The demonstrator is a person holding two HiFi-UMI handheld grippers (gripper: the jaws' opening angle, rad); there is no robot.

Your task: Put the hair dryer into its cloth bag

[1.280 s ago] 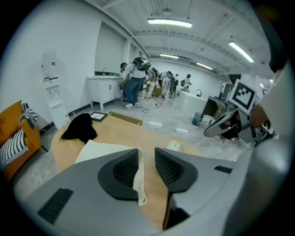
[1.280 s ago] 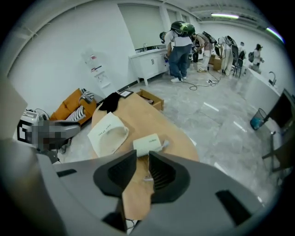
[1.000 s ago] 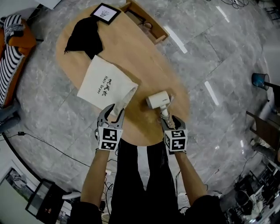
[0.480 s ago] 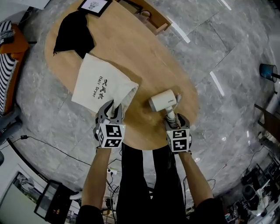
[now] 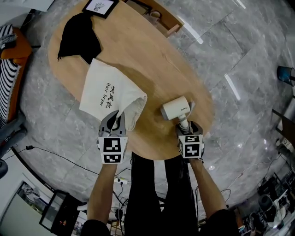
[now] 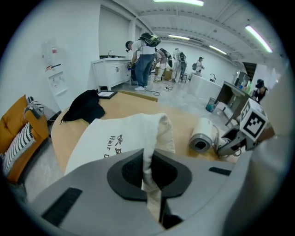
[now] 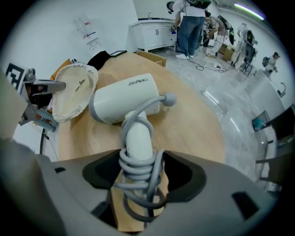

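Observation:
A white cloth bag [image 5: 108,92] printed "Hair Dryer" lies on the round wooden table [image 5: 152,60], its mouth toward me. My left gripper [image 5: 119,120] is shut on the near edge of that mouth; in the left gripper view a fold of the bag [image 6: 124,133] is pinched between the pads of my left gripper [image 6: 148,170]. The white hair dryer [image 5: 176,109] lies on its side to the right, with grey cord wound round its handle. My right gripper [image 5: 185,126] points down over that handle. Its jaws are opening, and the hair dryer [image 7: 124,97] has its handle and cord between the jaws of my right gripper [image 7: 138,173].
A black cloth [image 5: 78,39] and a framed picture [image 5: 99,5] lie at the table's far left. A wooden tray [image 5: 159,18] sits at the far edge. An orange sofa with a striped cushion [image 5: 9,60] stands at the left. People [image 6: 143,60] stand far back.
My left gripper moved onto the bag's mouth and shut on its edge. My right gripper came down over the hair dryer's handle, jaws spreading wider.

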